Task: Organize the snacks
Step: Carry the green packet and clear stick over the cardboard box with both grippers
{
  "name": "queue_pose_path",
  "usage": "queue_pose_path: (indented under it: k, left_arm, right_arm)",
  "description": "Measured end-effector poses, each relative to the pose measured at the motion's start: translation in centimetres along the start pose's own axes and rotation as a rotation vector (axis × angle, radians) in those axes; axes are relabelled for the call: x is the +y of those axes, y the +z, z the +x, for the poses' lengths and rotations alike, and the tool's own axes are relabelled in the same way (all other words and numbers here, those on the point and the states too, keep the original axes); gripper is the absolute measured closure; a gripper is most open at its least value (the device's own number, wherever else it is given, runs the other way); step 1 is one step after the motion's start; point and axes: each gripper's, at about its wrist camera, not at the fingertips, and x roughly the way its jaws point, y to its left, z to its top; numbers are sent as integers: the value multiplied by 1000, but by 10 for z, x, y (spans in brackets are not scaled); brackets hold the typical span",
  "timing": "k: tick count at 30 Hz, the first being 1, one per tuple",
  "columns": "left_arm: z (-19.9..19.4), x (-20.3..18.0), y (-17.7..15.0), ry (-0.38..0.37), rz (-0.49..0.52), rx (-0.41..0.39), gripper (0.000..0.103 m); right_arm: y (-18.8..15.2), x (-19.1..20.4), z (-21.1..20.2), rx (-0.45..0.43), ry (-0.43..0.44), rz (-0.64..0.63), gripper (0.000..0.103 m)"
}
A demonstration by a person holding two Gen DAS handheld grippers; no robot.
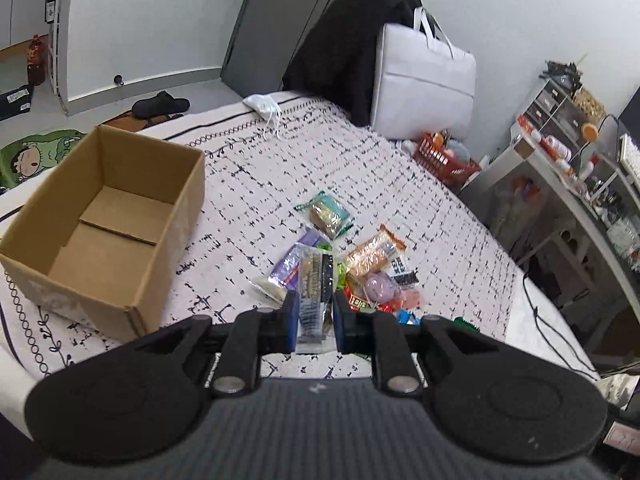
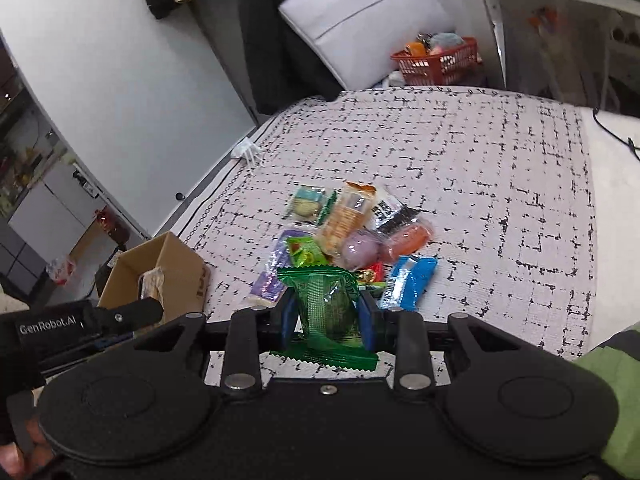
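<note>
A pile of wrapped snacks [image 1: 360,268] lies on the patterned bed cover; it also shows in the right wrist view [image 2: 352,232]. My left gripper [image 1: 314,312] is shut on a clear-wrapped snack bar [image 1: 316,280], held above the near edge of the pile. An open, empty cardboard box [image 1: 100,232] stands to its left. My right gripper [image 2: 328,312] is shut on a green snack packet [image 2: 326,304], just before the pile. In the right wrist view the left gripper [image 2: 140,312] and the box [image 2: 160,276] are at the left.
A white bag [image 1: 420,84] and black clothing lean at the bed's far end. A red basket [image 1: 444,156] and a cluttered desk [image 1: 560,168] stand to the right. A white mask [image 1: 262,106] lies at the far edge of the bed cover [image 1: 260,168].
</note>
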Motion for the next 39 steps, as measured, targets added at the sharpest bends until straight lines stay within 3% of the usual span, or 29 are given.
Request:
queue_pose_path:
  k: [20, 39]
  left_arm:
    - [-38, 76, 34, -30, -146, -92, 86]
    - [-41, 184, 66, 21, -305, -84, 86]
  right_arm:
    - [3, 116, -15, -24, 43, -150, 72]
    - [-6, 229, 29, 44, 115, -242, 72]
